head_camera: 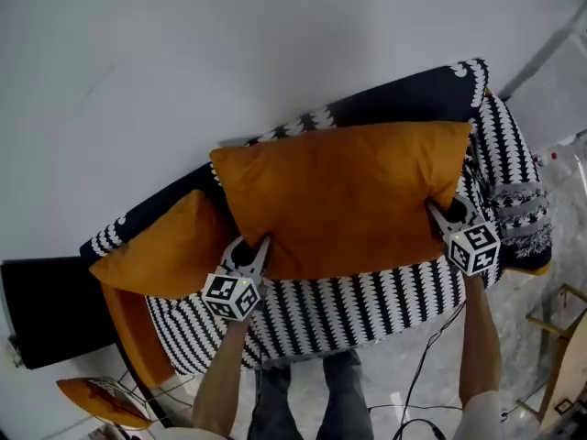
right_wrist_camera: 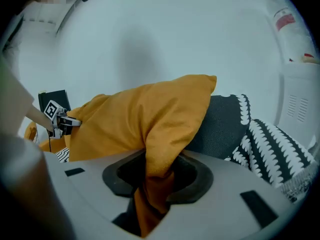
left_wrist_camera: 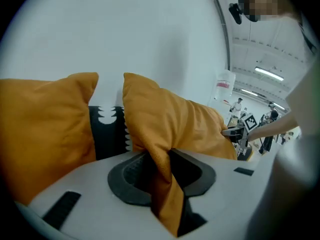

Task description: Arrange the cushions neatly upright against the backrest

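Left tool [head_camera: 260, 248] and right tool [head_camera: 437, 212] each clamped a lower corner of the big orange cushion [head_camera: 344, 195], raised before the backrest [head_camera: 394, 104] of the sofa [head_camera: 367, 305]. Such thin fabric pinches could slip, letting it flop forward.

Left gripper [head_camera: 263, 242] and right gripper [head_camera: 430, 205] — pale grey, checker-marked cubes [head_camera: 472, 247], black cable [head_camera: 431, 337], dark trousers [head_camera: 303, 400]
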Tool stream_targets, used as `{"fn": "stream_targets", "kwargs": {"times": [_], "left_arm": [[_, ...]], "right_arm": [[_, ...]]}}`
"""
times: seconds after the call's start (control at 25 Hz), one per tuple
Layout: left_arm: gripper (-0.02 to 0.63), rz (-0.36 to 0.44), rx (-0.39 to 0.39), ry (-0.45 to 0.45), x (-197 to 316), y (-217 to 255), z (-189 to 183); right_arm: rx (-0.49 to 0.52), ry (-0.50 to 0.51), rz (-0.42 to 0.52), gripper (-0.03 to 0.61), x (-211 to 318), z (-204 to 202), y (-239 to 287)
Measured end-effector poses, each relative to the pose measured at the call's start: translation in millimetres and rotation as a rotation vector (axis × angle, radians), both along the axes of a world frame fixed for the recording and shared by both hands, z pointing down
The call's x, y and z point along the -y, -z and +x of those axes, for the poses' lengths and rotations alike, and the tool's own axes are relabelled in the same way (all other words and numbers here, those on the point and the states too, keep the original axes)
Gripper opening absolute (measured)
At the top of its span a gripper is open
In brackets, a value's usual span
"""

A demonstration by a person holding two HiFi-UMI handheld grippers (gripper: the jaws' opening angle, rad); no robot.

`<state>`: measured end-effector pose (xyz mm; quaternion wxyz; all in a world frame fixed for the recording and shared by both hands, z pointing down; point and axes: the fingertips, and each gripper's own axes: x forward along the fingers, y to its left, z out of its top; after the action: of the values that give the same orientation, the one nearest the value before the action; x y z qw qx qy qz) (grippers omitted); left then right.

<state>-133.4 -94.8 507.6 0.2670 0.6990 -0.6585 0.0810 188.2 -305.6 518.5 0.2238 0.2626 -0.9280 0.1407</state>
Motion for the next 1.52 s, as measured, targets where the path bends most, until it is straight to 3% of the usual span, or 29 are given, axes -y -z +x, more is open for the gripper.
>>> {"fn": "stream_targets", "kwargs": {"times": [0.2,0.44,0.72,0.92,1.08,1.16,1.4,1.48,1.52], "left_arm": [[0.13,-0.04,-0.041,0.096,-22,-25,9],[0.149,-0.121,-0.021,0.085,-13,-76,6],[0.164,-0.138,-0.029,0.085,4,-96,-6],[0.187,-0.149,-0.023,0.106,-5,-96,-9],[0.279,-0.159,-0.023,0.138,-12,-93,-10],[0.293,-0.168,-0.028,0.132,-23,-91,-6],[0.293,-0.15,-0.016,0.135,-50,-65,-8],[0.269,-0.118,-0.007,0.129,-55,-47,-10],[0.222,-0.1,0.002,0.123,-58,-37,-10]], "right_arm": [[-0.041,0.098,0.045,0.146,21,-28,-4],[-0.086,0.132,0.068,0.167,50,-45,-42],[-0.059,0.1,0.049,0.183,66,-53,-72],[-0.061,0.058,0.044,0.228,63,-47,-70],[-0.059,-0.065,0.026,0.295,64,-22,-61],[-0.055,-0.095,0.013,0.301,56,-8,-57],[-0.042,-0.103,0.032,0.299,18,-2,-28],[-0.035,-0.103,0.049,0.298,5,-6,-13],[-0.031,-0.111,0.059,0.289,-2,-7,-5]]}}
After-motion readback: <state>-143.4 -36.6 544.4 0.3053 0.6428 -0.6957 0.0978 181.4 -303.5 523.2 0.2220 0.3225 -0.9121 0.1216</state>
